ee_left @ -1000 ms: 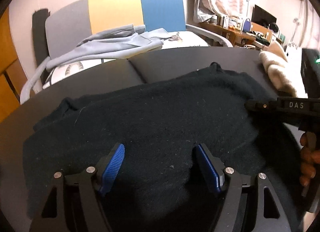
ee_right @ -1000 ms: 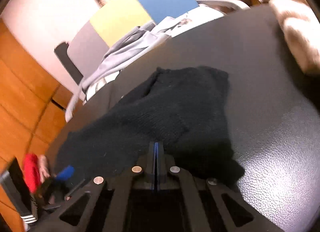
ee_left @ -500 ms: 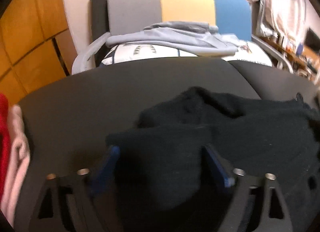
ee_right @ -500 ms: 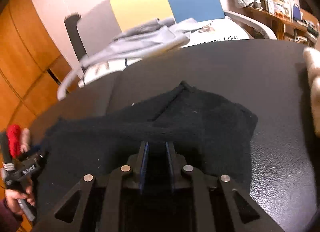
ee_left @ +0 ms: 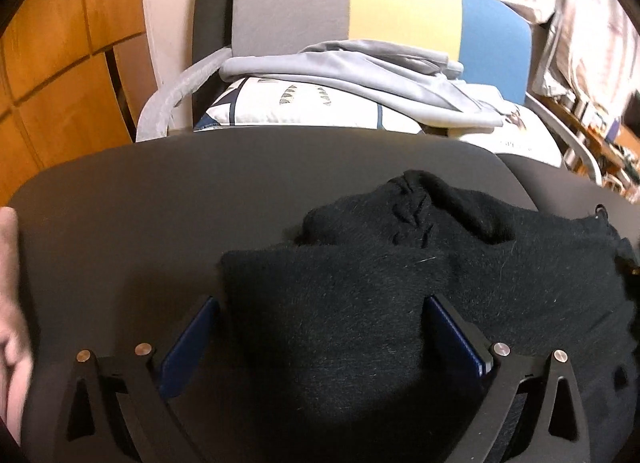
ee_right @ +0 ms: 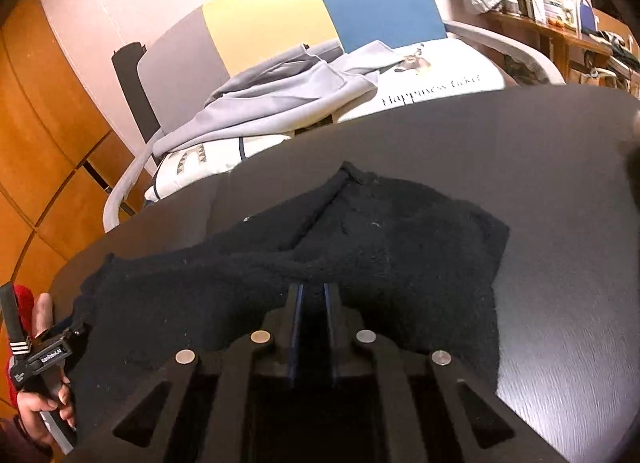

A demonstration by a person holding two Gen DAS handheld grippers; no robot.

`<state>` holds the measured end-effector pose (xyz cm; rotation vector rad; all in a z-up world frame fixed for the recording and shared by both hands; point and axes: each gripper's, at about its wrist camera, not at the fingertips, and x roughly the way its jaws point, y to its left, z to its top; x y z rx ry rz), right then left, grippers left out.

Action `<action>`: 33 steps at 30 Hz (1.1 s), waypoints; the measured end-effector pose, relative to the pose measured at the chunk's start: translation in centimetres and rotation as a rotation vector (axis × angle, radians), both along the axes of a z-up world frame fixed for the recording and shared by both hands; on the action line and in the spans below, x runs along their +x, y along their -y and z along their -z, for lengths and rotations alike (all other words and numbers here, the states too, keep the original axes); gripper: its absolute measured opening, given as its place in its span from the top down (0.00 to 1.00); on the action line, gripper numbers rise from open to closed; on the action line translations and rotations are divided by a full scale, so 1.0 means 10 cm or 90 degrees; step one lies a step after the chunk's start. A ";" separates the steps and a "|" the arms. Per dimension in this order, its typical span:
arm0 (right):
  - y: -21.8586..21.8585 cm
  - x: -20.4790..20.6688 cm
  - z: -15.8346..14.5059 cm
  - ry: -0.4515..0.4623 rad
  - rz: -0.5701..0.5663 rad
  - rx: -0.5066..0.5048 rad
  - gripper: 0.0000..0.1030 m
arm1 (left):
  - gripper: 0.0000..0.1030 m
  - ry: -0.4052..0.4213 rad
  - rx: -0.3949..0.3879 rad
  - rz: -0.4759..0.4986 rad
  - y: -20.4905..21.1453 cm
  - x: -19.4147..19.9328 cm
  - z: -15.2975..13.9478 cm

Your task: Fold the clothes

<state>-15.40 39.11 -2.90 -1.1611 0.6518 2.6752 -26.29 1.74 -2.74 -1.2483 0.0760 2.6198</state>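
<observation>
**Black sweater on the table, one gripper wide, one pinching**

A black sweater (ee_left: 400,303) lies rumpled on a dark table (ee_left: 140,203), filling the 3 to 6 o'clock part of the left wrist view. One folded layer lies over another, and a cabled knit ridge humps up at its far edge toward 12 o'clock.

The left gripper (ee_left: 320,337) points down at the cloth, its jaws still opening and standing far apart. A flap of sweater lies between the blue pads (ee_left: 188,347), which do not press on it. The left pad sits just beside the flap's edge.

In the right wrist view the sweater (ee_right: 380,247) spreads from 9 o'clock to 3 o'clock across the table (ee_right: 560,191). The right gripper (ee_right: 312,295) has its jaws closing, nearly together, with a fold of black knit bunched in the narrow slot between them.

At 8 o'clock in that view a hand (ee_right: 44,403) grips the other tool's handle at the sweater's left end, beside something red.

Beyond the table at 12 o'clock stands a chair (ee_left: 360,11) with a grey, yellow and blue back. A grey garment (ee_left: 360,71) lies draped over a white cushion (ee_left: 300,111) on its seat.
</observation>
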 end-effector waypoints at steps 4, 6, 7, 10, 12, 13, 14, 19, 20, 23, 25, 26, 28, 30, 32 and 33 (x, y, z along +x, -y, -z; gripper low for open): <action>0.01 -0.24 -0.02 0.012 -0.005 0.024 0.91 | 0.02 0.012 0.024 -0.004 0.02 -0.09 -0.06; 0.03 -0.20 -0.11 0.010 0.003 0.004 0.82 | 0.08 -0.004 0.042 -0.008 0.10 0.00 -0.19; 0.06 -0.14 -0.16 0.002 0.002 -0.007 0.78 | 0.08 -0.020 0.044 -0.009 0.14 0.09 -0.25; 0.33 0.03 -0.30 -0.012 -0.047 0.021 0.78 | 0.08 -0.045 -0.004 0.003 0.18 0.30 -0.31; 0.51 0.07 -0.26 0.017 -0.069 0.075 0.78 | 0.08 -0.036 -0.073 0.011 0.17 0.34 -0.20; 0.52 0.08 -0.21 0.033 -0.062 0.084 0.78 | 0.07 -0.032 -0.093 0.013 0.17 0.36 -0.15; 0.50 0.09 -0.16 0.046 -0.049 0.080 0.79 | 0.07 -0.027 -0.083 0.008 0.22 0.37 -0.14; 0.37 0.34 -0.31 0.034 -0.022 0.006 0.79 | 0.09 -0.002 0.006 -0.033 0.48 0.64 -0.37; 0.39 0.45 -0.38 0.024 -0.032 -0.001 0.78 | 0.09 -0.001 0.021 -0.032 0.53 0.74 -0.41; 0.43 0.85 -0.52 0.021 -0.049 -0.011 0.78 | 0.09 0.019 0.062 -0.023 0.69 1.06 -0.47; 0.44 1.16 -0.54 0.022 -0.053 -0.027 0.77 | 0.09 0.049 0.099 -0.018 0.81 1.31 -0.45; 0.42 1.35 -0.54 0.022 -0.053 -0.043 0.77 | 0.09 0.062 0.118 -0.015 0.86 1.43 -0.43; 0.40 1.71 -0.50 0.025 -0.050 -0.069 0.76 | 0.09 0.087 0.159 -0.007 0.97 1.71 -0.38; 0.32 2.07 -0.43 0.032 -0.046 -0.095 0.75 | 0.09 0.105 0.188 -0.002 1.06 2.04 -0.33; 0.24 2.35 -0.36 0.041 -0.041 -0.110 0.74 | 0.09 0.120 0.213 0.005 1.15 2.34 -0.28; 0.20 2.49 -0.33 0.045 -0.038 -0.118 0.73 | 0.09 0.124 0.226 0.008 1.20 2.49 -0.26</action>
